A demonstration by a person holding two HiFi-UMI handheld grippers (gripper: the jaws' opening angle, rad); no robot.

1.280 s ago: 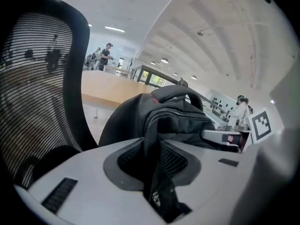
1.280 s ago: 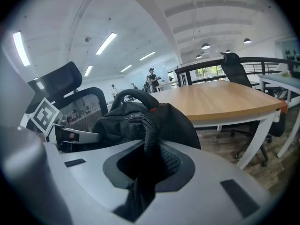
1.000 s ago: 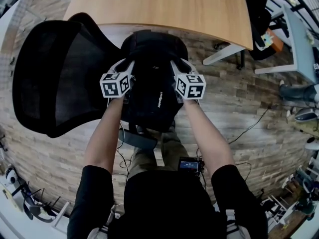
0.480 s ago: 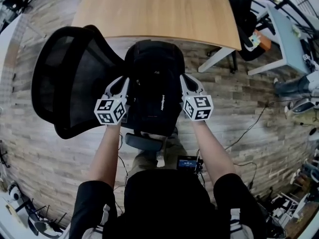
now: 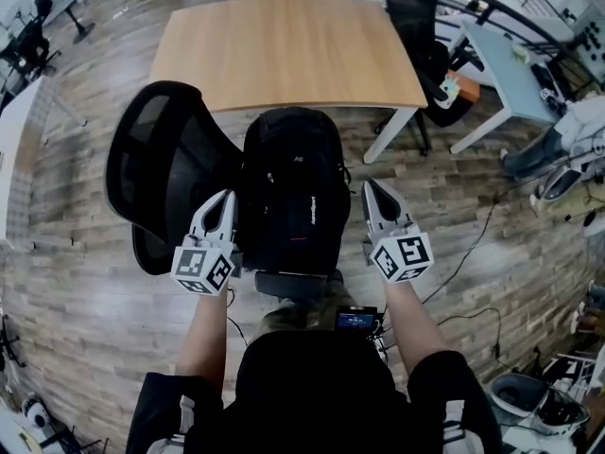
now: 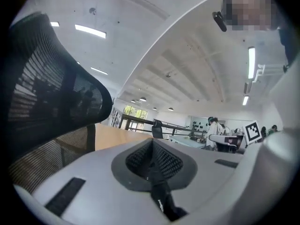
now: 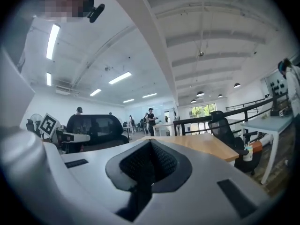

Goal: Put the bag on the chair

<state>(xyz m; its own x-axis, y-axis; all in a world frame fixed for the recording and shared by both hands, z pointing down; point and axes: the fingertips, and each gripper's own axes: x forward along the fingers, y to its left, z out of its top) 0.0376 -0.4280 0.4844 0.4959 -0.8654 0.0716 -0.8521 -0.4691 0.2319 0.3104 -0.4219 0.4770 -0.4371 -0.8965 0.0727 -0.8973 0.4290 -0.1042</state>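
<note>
Black fabric bag (image 5: 291, 192), rounded, on mesh chair (image 5: 156, 159), between left tongs (image 5: 223, 201) and right tongs (image 5: 372, 189); both fully closed, empty.

Tiny white print on bag (image 5: 291, 192), illegible

Pressed together, empty — left tongs (image 5: 225, 200) and right tongs (image 5: 370, 189) (forearms stretched forward).

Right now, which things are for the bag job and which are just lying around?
For the job: bag, chair, left gripper and right gripper, both shut and empty.
Just around: wooden table, white desk, other black chair.
</note>
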